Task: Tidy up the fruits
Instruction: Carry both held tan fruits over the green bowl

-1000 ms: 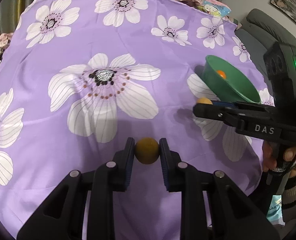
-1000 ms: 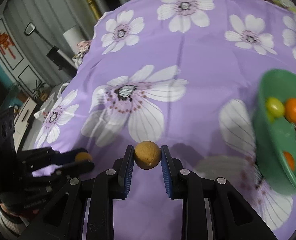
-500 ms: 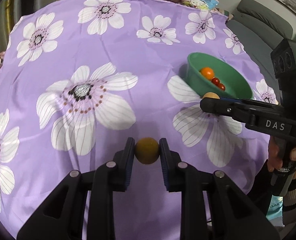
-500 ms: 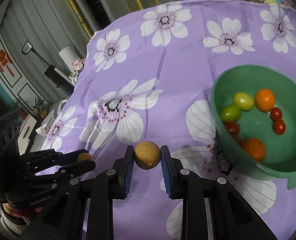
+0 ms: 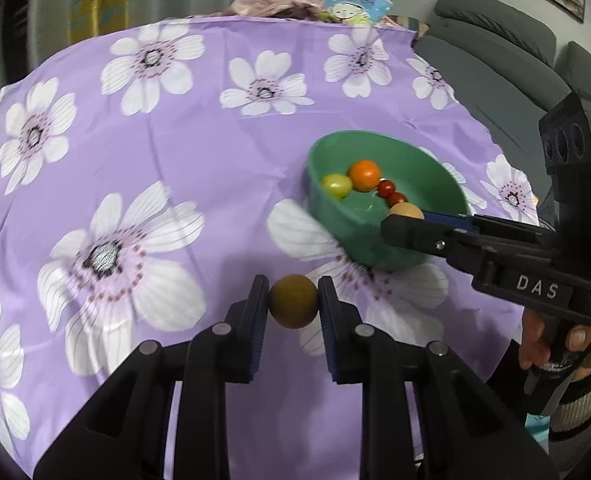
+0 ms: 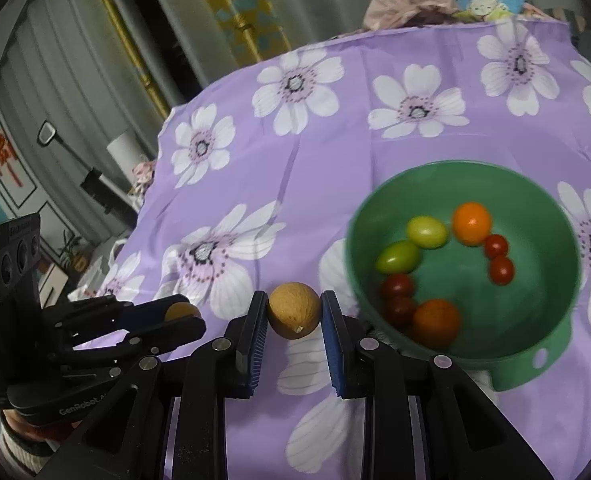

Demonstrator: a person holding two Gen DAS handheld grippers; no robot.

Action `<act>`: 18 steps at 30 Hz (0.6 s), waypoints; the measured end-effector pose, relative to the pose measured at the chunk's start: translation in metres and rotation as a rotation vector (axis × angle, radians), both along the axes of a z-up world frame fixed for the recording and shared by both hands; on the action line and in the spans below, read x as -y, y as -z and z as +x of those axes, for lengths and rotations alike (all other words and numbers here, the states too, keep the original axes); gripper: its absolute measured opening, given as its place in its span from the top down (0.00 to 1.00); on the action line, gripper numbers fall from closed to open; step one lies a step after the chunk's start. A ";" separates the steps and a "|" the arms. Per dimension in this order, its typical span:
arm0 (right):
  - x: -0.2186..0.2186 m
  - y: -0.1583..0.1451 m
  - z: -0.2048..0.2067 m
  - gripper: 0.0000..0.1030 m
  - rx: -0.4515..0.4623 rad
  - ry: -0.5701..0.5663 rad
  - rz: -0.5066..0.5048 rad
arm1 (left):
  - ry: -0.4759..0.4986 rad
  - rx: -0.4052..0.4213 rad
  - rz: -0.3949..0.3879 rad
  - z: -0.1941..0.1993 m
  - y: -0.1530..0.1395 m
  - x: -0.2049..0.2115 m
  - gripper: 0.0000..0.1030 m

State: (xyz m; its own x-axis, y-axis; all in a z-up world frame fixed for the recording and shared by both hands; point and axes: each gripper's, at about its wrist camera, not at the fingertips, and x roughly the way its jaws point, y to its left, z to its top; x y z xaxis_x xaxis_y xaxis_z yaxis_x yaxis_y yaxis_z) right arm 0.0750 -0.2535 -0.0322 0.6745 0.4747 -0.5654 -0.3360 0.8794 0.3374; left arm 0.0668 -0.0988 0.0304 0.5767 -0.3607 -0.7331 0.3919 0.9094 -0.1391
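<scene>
A green bowl (image 5: 447,178) (image 6: 535,208) sits on the purple flowered cloth, holding orange, green and small red fruits. My left gripper (image 5: 293,306) is shut on a brown round fruit (image 5: 293,307), held above the cloth just left of and nearer than the bowl. My right gripper (image 6: 294,310) is shut on a tan round fruit (image 6: 294,310), held beside the bowl's near left rim. In the left wrist view the right gripper (image 5: 405,216) reaches over the bowl's near rim with its fruit (image 5: 405,211). The left gripper (image 6: 181,314) also shows in the right wrist view at lower left.
The purple flowered cloth (image 5: 199,152) covers the table. A grey sofa (image 5: 491,52) stands at the far right. Pink cloth and a blue toy (image 5: 351,4) lie beyond the far edge. Curtains and a wall (image 6: 95,80) are at the left.
Both grippers have risen and moved toward the bowl with their fruits. The bowl now shows more fully, with its inside and fruits in view.
</scene>
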 end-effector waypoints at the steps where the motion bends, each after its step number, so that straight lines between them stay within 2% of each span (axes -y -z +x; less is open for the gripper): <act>1: 0.003 -0.001 0.000 0.72 0.001 0.007 0.002 | 0.006 0.002 0.000 0.002 -0.001 0.003 0.76; 18: 0.053 -0.004 0.000 0.72 0.022 0.101 0.034 | 0.070 0.012 -0.006 0.029 -0.008 0.053 0.76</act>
